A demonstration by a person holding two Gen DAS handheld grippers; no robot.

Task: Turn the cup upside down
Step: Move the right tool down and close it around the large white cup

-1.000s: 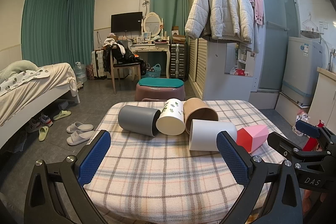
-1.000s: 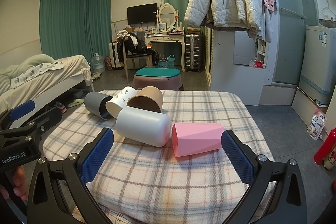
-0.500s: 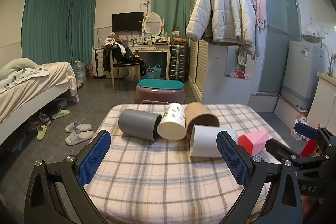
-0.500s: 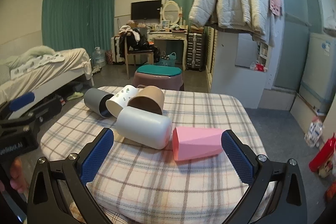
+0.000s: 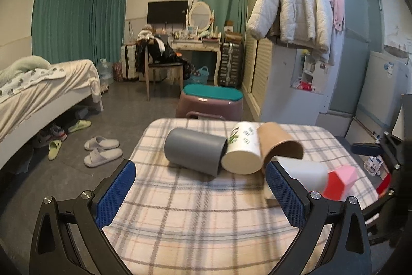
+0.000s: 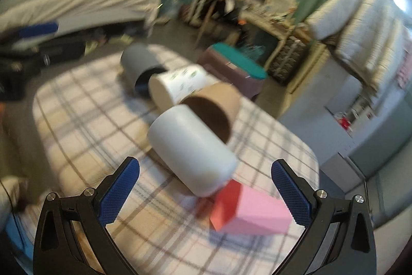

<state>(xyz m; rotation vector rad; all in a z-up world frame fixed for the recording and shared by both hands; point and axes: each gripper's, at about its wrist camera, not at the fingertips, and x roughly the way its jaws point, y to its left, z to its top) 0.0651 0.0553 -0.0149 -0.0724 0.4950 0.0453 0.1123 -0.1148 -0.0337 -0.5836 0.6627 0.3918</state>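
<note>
Several cups lie on their sides on a plaid-covered table [image 5: 195,213]: a grey cup [image 5: 194,154], a white leaf-print cup [image 5: 242,152], a brown cup [image 5: 276,143], a plain white cup [image 6: 191,150] and a faceted pink cup [image 6: 251,210]. My left gripper [image 5: 200,191] is open and empty above the near table, in front of the grey cup. My right gripper [image 6: 206,187] is open and empty, tilted, hovering over the white and pink cups. The white cup [image 5: 306,173] and pink cup [image 5: 341,181] show partly behind my left gripper's right finger.
A purple stool with a teal seat [image 5: 211,102] stands behind the table. A bed [image 5: 38,92] and slippers [image 5: 103,151] are on the left. A wardrobe with a hanging white jacket [image 5: 291,4] is on the right. The right wrist view is blurred.
My right gripper has swung and tilted sharply, closing in over the white and pink cups. My left gripper has drifted slightly left and nearer the cups. The cups have not moved.
</note>
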